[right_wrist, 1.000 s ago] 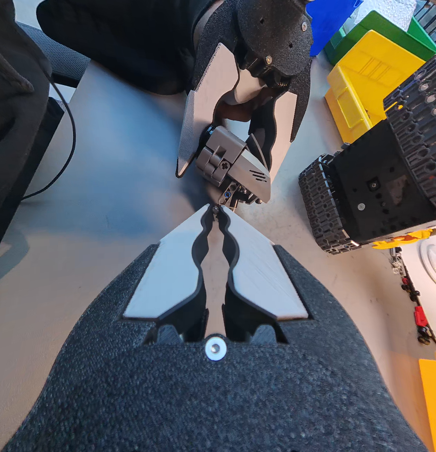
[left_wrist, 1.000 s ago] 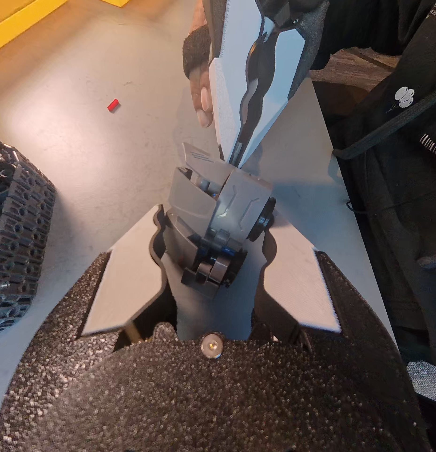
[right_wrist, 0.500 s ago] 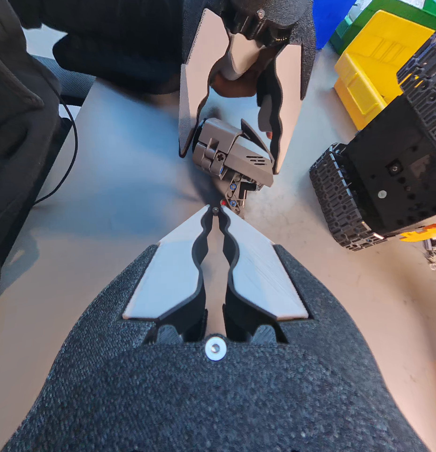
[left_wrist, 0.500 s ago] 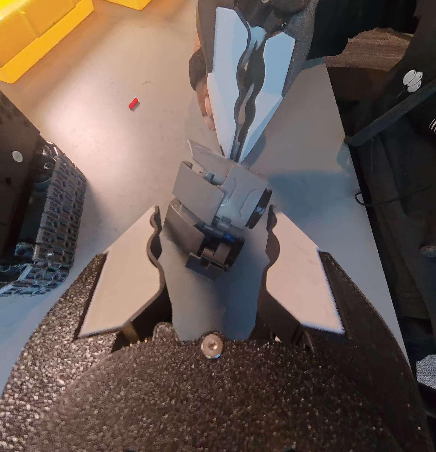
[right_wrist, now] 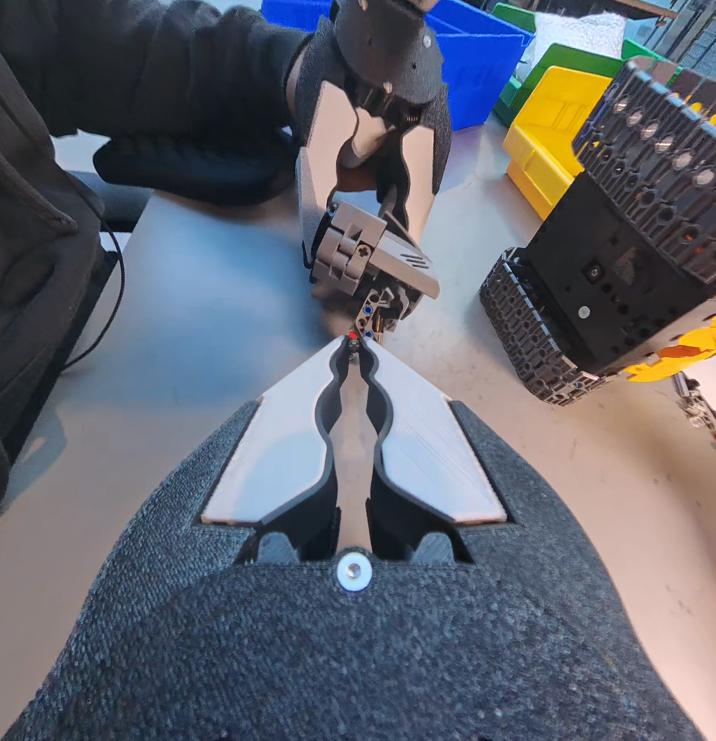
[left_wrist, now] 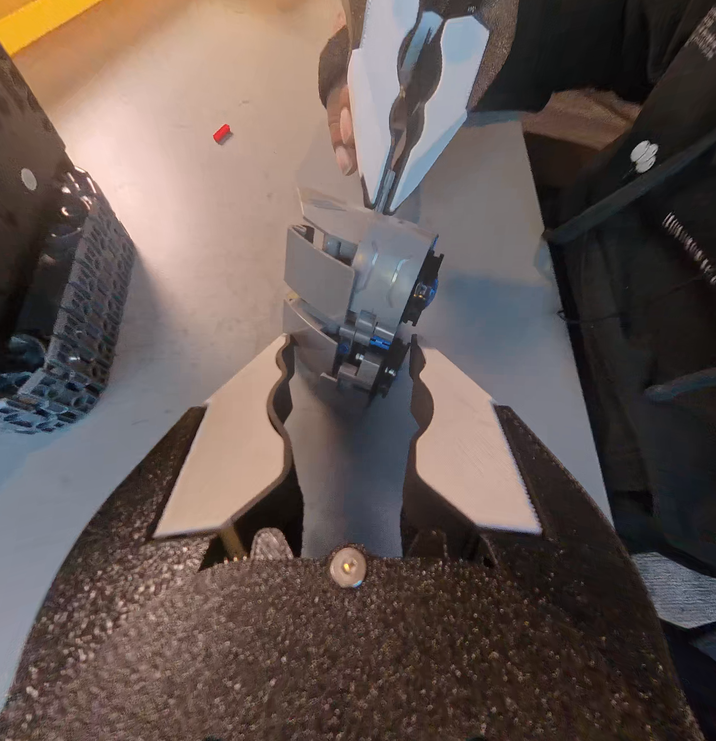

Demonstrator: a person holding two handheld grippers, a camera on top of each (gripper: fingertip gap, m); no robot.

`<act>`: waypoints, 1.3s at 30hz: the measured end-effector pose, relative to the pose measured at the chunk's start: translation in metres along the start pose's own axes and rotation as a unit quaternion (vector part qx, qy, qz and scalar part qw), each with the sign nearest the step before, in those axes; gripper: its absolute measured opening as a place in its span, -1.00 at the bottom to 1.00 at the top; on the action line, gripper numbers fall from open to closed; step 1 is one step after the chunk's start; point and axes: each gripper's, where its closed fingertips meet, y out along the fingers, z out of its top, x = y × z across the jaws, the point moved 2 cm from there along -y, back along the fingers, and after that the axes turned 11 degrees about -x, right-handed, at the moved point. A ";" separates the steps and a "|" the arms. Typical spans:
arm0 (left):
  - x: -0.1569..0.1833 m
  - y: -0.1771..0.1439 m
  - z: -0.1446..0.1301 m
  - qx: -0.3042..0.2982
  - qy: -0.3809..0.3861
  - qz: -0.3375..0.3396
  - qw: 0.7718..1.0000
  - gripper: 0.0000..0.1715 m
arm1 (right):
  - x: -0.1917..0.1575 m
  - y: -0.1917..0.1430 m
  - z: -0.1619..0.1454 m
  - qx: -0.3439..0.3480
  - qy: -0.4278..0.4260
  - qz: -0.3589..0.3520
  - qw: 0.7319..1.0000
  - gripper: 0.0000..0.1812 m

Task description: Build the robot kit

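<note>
left gripper (left_wrist: 348,353) spread, flanking grey brick-built assembly (left_wrist: 356,296), frame centre | right gripper (right_wrist: 352,345) pinches its small end pin | keep assembly braced

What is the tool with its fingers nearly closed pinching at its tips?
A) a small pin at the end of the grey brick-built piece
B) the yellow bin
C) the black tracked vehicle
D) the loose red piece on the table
A: in the right wrist view the right gripper has its fingers closed on a small pin at the end of the grey brick-built piece, which sits between the open left gripper.
</note>
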 end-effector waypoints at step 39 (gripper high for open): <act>0.006 0.002 0.041 0.052 0.014 0.026 0.998 -0.06 | 0.009 -0.026 0.007 0.026 0.063 0.049 0.996 -0.96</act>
